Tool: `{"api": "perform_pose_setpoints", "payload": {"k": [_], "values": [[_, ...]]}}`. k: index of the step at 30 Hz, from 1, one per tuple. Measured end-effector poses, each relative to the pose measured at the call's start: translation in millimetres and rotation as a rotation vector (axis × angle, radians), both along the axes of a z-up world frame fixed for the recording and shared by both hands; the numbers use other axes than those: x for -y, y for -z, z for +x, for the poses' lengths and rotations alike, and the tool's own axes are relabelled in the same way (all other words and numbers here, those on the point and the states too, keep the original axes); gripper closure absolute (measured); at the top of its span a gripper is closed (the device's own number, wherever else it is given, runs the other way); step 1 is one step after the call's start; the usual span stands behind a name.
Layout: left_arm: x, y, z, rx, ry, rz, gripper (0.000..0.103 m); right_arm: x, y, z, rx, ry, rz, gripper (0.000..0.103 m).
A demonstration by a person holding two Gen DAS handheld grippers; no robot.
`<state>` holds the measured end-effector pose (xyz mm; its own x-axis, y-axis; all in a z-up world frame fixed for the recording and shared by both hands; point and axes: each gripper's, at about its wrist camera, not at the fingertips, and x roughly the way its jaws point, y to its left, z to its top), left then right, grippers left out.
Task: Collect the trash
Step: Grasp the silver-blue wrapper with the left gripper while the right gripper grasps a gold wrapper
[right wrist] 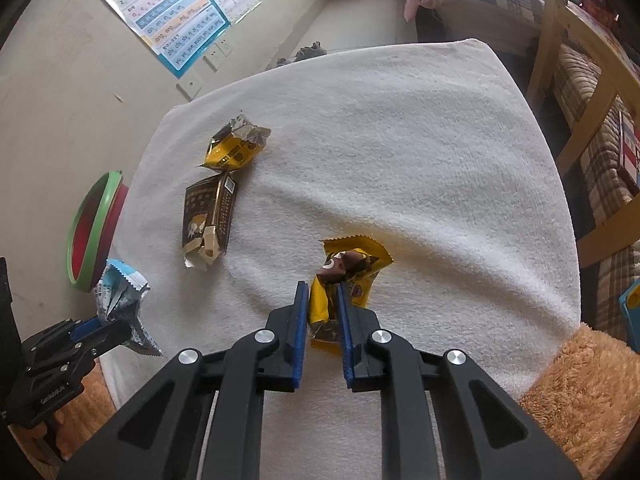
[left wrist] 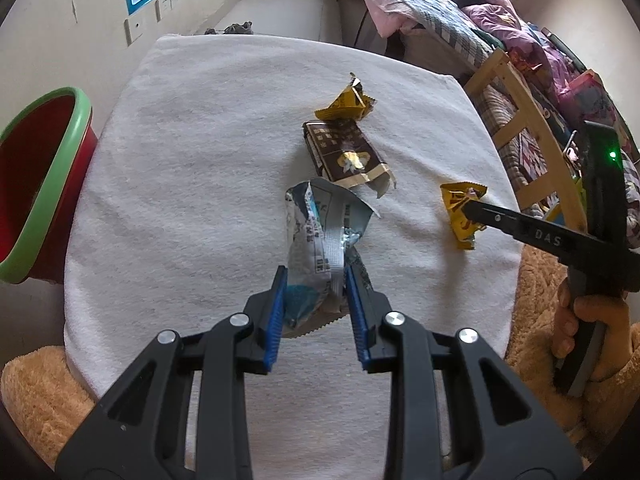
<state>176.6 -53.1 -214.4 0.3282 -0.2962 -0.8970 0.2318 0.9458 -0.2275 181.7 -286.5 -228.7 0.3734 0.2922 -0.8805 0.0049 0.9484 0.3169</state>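
Note:
My left gripper (left wrist: 316,276) is shut on a crumpled silver-blue wrapper (left wrist: 316,232), held over the white towel (left wrist: 200,160). In the right wrist view that wrapper (right wrist: 120,292) hangs at the left edge in the left gripper (right wrist: 120,326). A yellow wrapper (right wrist: 348,276) is pinched between the blue pads of my right gripper (right wrist: 322,292), which is shut on it. From the left wrist view the same yellow wrapper (left wrist: 462,212) sits at the tip of the right gripper (left wrist: 466,206). A brown wrapper (left wrist: 344,152) and another yellow wrapper (left wrist: 346,100) lie loose mid-towel.
A red bin with a green rim (left wrist: 36,184) stands off the towel's left edge, also the bin (right wrist: 96,232) in the right wrist view. A wooden bed frame (left wrist: 524,120) with bedding runs along the right. A fuzzy tan blanket (right wrist: 580,392) borders the near side.

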Motion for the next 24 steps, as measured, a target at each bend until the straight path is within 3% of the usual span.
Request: {"api": "perform_pose_setpoints", "payload": {"k": [13,24], "values": [[-11,14,2,-0.043,-0.04,0.005,0.075,-3,-2,-2,0.011,0.002,0.002,0.089],[-34,-6,7,0.03,-0.108,0.009,0.076,-17,-17,-4,0.048,-0.024,0.027,0.089]]}}
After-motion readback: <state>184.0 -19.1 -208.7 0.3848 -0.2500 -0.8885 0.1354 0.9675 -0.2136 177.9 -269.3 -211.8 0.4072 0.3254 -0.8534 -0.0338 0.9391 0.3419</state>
